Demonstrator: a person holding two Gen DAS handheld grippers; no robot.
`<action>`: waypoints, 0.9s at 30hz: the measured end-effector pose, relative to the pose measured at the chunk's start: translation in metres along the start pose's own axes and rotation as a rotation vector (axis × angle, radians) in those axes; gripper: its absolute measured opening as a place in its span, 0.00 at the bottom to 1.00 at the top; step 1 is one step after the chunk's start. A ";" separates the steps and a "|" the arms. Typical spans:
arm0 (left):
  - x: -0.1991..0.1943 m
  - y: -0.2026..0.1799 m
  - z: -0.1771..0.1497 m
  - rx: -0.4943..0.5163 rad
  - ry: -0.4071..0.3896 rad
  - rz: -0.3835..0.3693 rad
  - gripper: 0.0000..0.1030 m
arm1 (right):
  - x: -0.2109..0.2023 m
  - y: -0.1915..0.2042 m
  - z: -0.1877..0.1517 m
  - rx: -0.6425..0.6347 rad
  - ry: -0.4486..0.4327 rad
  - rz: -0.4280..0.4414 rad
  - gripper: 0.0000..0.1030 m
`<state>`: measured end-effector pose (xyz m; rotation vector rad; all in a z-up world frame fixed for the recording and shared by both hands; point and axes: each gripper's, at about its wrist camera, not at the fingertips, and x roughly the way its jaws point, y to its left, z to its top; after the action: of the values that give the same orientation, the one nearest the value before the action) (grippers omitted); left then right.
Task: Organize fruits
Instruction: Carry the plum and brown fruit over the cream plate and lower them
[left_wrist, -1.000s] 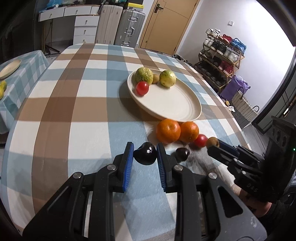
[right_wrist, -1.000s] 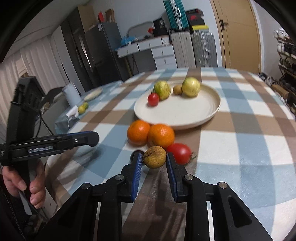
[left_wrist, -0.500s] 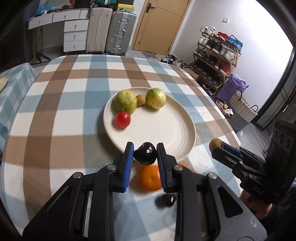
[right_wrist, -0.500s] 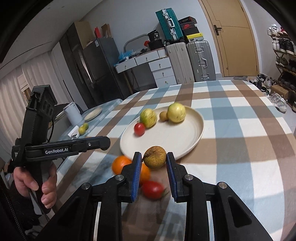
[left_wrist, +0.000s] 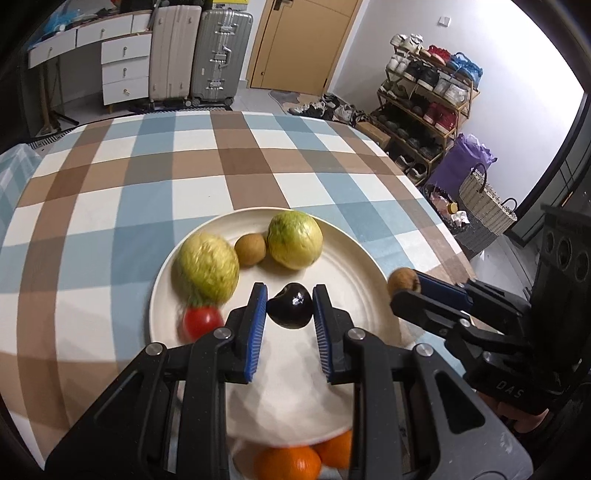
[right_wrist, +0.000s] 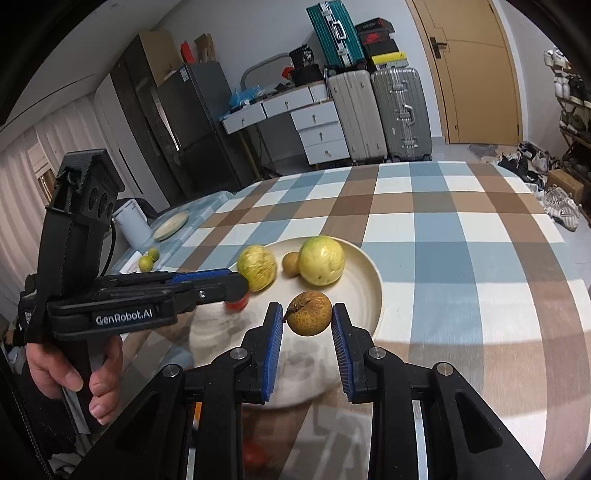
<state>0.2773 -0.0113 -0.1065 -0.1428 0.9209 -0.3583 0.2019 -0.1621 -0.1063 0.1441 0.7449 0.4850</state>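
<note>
1. Both grippers now hang above the plate (left_wrist: 159, 295); half a second ago they were at its near rim, and a second ago down at the tablecloth (left_wrist: 110, 206) among the loose fruit.
2. Plate contents: two yellow-green fruits (left_wrist: 294, 239), a small brown fruit (left_wrist: 250, 249) between them, a red tomato (left_wrist: 201, 322) (blurred).
3. Two oranges (left_wrist: 288, 463) sit on the cloth just off the near rim.
4. Left gripper (left_wrist: 290, 304): jaws narrowed, clamping a dark glossy fruit (left_wrist: 290, 310).
5. Right gripper (right_wrist: 308, 314): jaws narrowed on a brown russet fruit (right_wrist: 309, 313), over the plate's right part.
</note>
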 end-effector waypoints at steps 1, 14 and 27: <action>0.005 0.001 0.002 0.001 0.005 0.003 0.22 | 0.004 -0.002 0.003 -0.001 0.007 0.000 0.27; 0.045 0.014 0.021 0.019 0.046 0.006 0.22 | 0.064 -0.028 0.025 0.015 0.090 -0.017 0.27; 0.048 0.014 0.024 -0.006 0.044 -0.029 0.24 | 0.073 -0.026 0.026 -0.004 0.096 -0.029 0.29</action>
<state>0.3264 -0.0168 -0.1322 -0.1541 0.9646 -0.3870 0.2751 -0.1489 -0.1404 0.1063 0.8389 0.4679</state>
